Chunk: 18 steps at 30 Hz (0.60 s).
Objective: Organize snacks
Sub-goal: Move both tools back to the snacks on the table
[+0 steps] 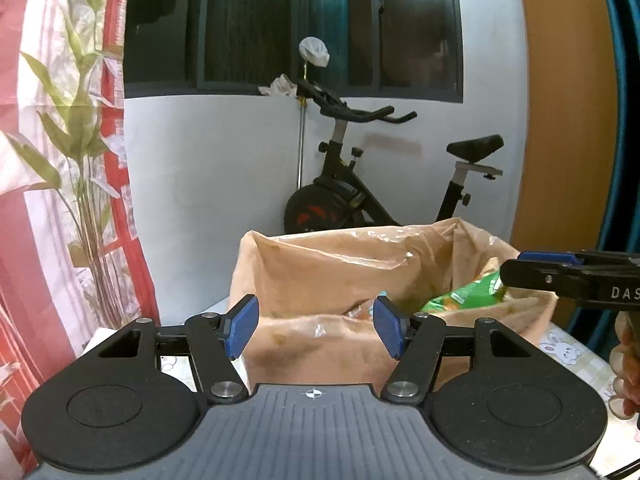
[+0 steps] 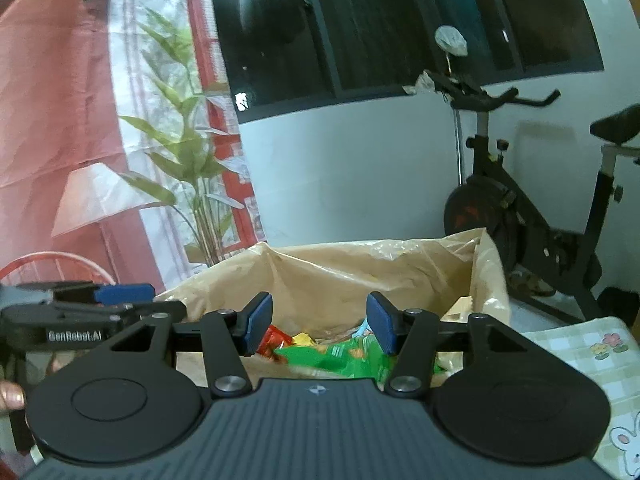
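Two grippers are hovering at the near rim of the tan bag (image 1: 320, 264), both half-open, gripping nothing. An exercise bike (image 1: 384, 184) is standing behind the bag, a leaf-print curtain (image 1: 60, 140) hanging left of it. "GenRobot.AI" is showing on the left gripper (image 2: 132, 300); "DAS" on the right gripper (image 1: 516, 268). A green snack packet (image 2: 344, 356) is lying inside the bag, just beyond the right fingers (image 2: 380, 322); a red packet (image 2: 272, 340), probably, is sitting beside it.
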Each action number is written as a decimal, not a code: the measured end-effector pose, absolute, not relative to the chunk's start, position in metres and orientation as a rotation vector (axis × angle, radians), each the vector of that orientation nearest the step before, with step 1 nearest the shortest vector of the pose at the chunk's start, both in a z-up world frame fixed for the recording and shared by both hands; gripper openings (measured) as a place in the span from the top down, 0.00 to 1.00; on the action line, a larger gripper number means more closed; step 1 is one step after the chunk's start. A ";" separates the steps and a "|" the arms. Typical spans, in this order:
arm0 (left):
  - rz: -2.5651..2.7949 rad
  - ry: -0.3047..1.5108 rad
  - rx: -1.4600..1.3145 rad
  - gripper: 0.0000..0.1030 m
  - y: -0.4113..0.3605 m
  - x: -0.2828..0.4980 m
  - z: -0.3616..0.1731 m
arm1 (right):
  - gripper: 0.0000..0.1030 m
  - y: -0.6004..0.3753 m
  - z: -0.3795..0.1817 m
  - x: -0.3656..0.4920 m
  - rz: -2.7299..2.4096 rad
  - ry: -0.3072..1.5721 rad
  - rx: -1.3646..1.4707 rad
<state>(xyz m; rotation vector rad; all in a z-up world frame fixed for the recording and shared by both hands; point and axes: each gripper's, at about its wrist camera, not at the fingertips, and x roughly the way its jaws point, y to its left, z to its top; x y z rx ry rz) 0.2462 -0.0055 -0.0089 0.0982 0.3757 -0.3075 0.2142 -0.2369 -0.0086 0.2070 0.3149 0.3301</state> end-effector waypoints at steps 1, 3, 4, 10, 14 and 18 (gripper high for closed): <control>-0.308 0.375 0.096 0.36 -0.004 0.241 -0.009 | 0.46 -0.237 -0.008 0.207 0.333 0.304 0.201; -0.307 0.371 0.097 0.36 -0.002 0.231 -0.010 | 0.46 -0.239 -0.008 0.195 0.340 0.285 0.197; -0.306 0.367 0.098 0.36 0.000 0.225 -0.012 | 0.46 -0.240 -0.009 0.190 0.344 0.278 0.200; -0.288 0.372 0.103 0.36 0.013 0.199 -0.030 | 0.46 -0.244 -0.023 0.157 0.320 0.220 0.191; -0.264 0.400 0.067 0.36 0.026 0.192 -0.047 | 0.46 -0.239 -0.040 0.134 0.291 0.189 0.137; -0.228 0.437 0.043 0.36 0.038 0.191 -0.064 | 0.46 -0.232 -0.062 0.115 0.268 0.188 0.095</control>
